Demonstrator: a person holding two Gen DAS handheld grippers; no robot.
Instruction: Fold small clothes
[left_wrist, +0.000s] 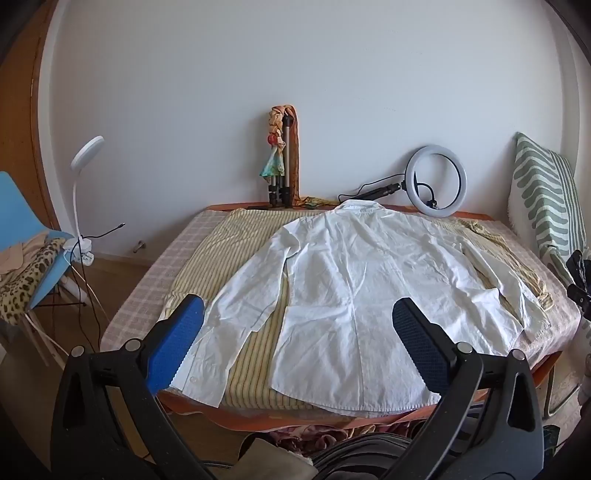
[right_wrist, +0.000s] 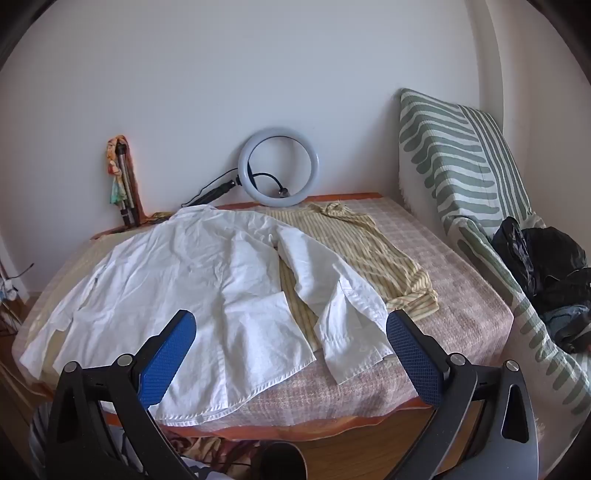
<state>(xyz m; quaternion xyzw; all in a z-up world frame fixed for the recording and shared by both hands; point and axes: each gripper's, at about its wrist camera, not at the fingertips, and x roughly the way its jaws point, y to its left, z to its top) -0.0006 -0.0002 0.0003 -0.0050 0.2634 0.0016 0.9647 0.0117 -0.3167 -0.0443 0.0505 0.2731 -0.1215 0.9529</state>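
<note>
Not started: white shirt (left_wrist: 354, 280) flat on bed (right_wrist: 461, 295). Left gripper (left_wrist: 295, 332) & right gripper (right_wrist: 291, 332) wide, empty. Next I grab sleeves.

Ring light (left_wrist: 436, 181): leans against the white wall (left_wrist: 221, 92), far ahead of the jaws and right of their centreline. Folded tripod (left_wrist: 280, 177): upright against the wall, ahead near the centreline, draped with a patterned scarf (left_wrist: 275, 147). Green-striped cushion (right_wrist: 458, 155): propped at the bed's right side, ahead and right of the jaws. Dark bundle (right_wrist: 546, 273): right of the right-hand jaw. Blue chair (left_wrist: 26, 229) and white gooseneck lamp (left_wrist: 86, 151): left of the left-hand jaw. Checked bed cover (right_wrist: 461, 295): ahead of the jaws.
</note>
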